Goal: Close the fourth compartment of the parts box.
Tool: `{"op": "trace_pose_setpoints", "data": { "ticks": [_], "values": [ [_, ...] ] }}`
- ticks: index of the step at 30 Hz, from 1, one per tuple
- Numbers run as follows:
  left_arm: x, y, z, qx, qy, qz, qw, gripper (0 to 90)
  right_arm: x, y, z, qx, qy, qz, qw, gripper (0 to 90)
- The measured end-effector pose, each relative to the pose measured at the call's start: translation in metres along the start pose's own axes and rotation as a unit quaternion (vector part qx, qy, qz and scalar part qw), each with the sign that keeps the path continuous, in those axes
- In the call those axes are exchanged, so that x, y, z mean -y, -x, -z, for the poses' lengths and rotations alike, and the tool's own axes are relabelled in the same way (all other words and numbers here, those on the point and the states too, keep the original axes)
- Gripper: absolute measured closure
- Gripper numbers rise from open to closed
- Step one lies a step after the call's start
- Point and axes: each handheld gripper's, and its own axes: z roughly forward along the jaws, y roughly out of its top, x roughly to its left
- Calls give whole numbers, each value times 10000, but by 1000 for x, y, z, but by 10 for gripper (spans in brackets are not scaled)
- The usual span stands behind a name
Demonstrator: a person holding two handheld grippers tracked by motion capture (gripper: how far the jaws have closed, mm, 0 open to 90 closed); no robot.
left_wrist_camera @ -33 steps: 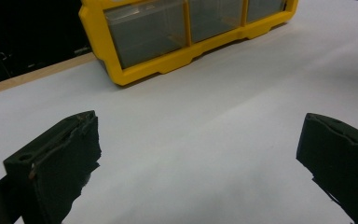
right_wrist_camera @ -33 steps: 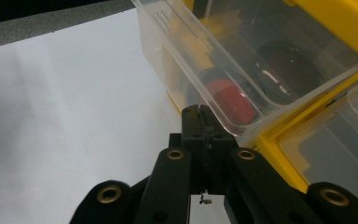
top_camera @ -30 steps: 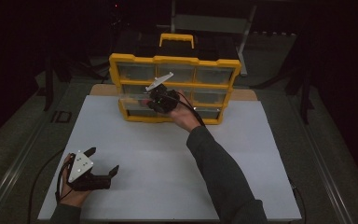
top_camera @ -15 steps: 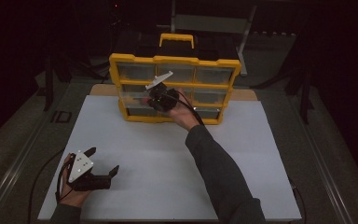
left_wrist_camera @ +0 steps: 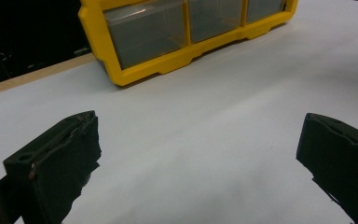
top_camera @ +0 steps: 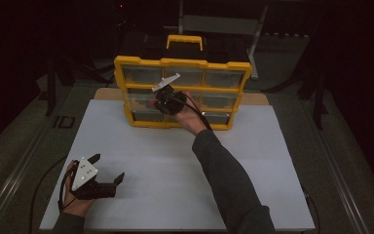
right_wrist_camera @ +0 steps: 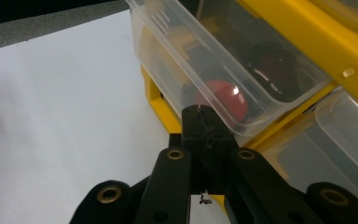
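Yellow organiser, clear drawer, red ball, white board

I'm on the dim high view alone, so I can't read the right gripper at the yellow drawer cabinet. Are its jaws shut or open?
Observer: The right gripper is shut, with its tips at the front wall of a clear drawer that sticks out of the frame.
Operator: Anything in that drawer?
Observer: A red round thing lies just behind that wall.
Operator: And the left gripper?
Observer: The left gripper is open, its jaws wide apart over the white sheet, nothing between them.
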Motion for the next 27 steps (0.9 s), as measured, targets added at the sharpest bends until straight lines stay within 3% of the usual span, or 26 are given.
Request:
{"op": "trace_pose_setpoints", "data": {
  "ticks": [27],
  "values": [
    [0,1,-1,10,-10,-9,10000,0,-2,2,-3,201,40,25,9998,899]
  ]
}}
